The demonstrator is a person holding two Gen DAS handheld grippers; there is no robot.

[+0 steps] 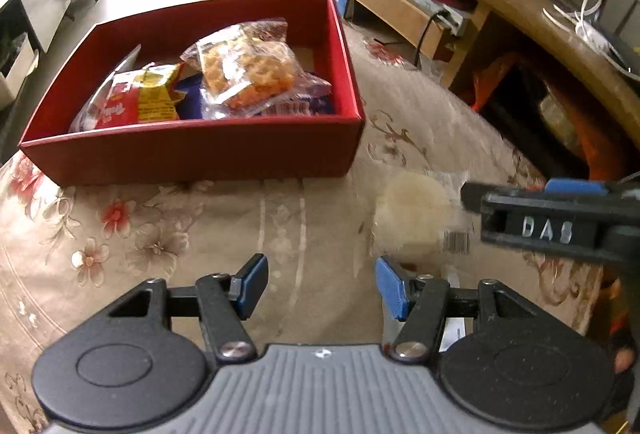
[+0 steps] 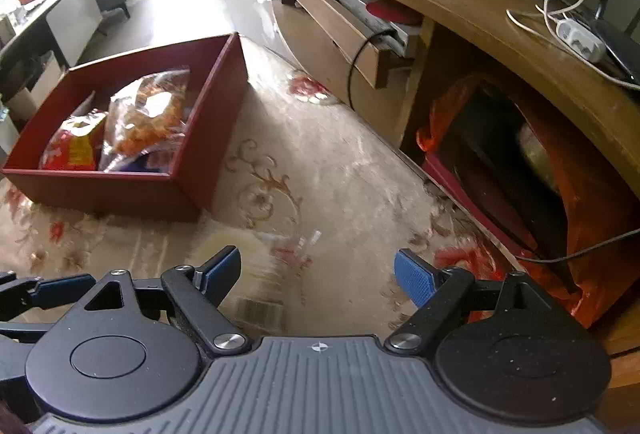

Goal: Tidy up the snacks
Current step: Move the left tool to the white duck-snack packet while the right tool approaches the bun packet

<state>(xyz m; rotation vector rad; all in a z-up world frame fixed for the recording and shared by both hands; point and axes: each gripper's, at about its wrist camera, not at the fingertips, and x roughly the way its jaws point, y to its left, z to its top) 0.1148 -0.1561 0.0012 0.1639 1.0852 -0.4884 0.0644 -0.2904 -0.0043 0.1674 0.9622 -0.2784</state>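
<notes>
Right gripper (image 2: 318,272) w/ jaws spread, empty, hovers over pale snack pack (image 1: 416,220) on rug, prob so you can grab it for red box (image 1: 192,150); left gripper (image 1: 322,288) wide, empty.

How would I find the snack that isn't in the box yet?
Start at the red box on the flowery rug. Look right of it, on the rug just ahead of the left gripper. The clear packet there holds pale round wafers and has a barcode; every other snack is inside the box.
</notes>
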